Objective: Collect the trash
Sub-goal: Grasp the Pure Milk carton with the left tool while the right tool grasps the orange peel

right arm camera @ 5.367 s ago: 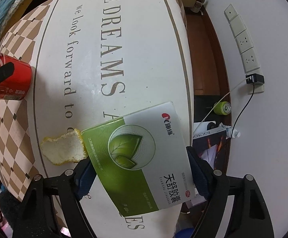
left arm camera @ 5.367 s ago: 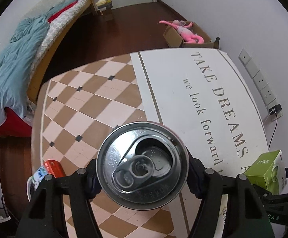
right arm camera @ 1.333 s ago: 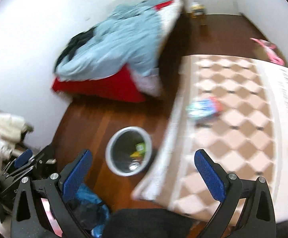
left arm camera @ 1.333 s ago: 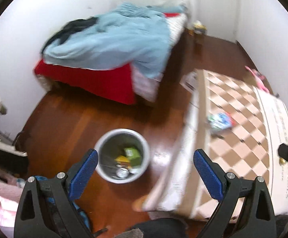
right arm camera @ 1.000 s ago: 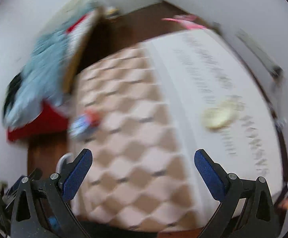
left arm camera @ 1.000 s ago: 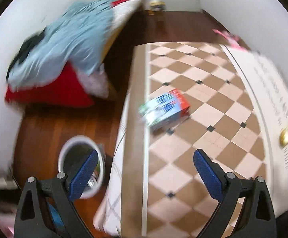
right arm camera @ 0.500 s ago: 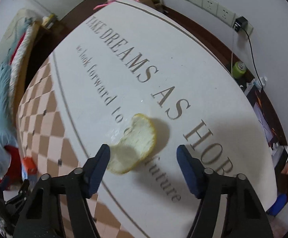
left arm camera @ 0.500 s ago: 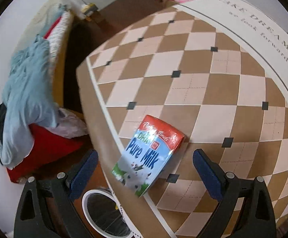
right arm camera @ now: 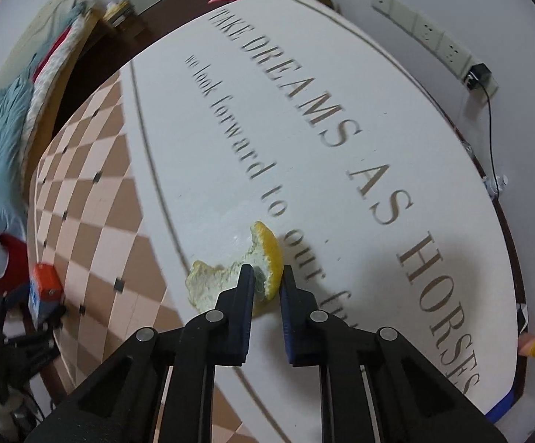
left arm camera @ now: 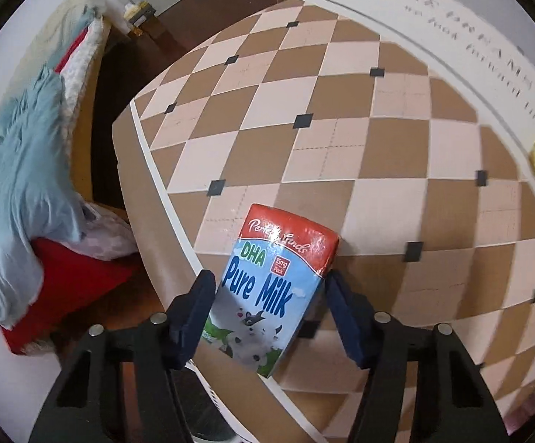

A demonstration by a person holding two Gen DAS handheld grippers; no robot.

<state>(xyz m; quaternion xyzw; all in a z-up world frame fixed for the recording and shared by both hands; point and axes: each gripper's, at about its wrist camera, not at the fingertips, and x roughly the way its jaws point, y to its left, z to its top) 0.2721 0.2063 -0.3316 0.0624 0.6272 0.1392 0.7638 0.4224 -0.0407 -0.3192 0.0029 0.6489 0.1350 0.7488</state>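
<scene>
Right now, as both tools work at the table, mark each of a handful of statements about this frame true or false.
1. The left tool straddles the milk carton. True.
2. The milk carton stands upright. False: it lies flat, printed face up.
3. The right tool pinches the yellow peel. True.
4. The peel rests on the checkered part of the tablecloth. False: it sits on the white lettered part.
5. The carton lies near the table's edge. True.
</scene>
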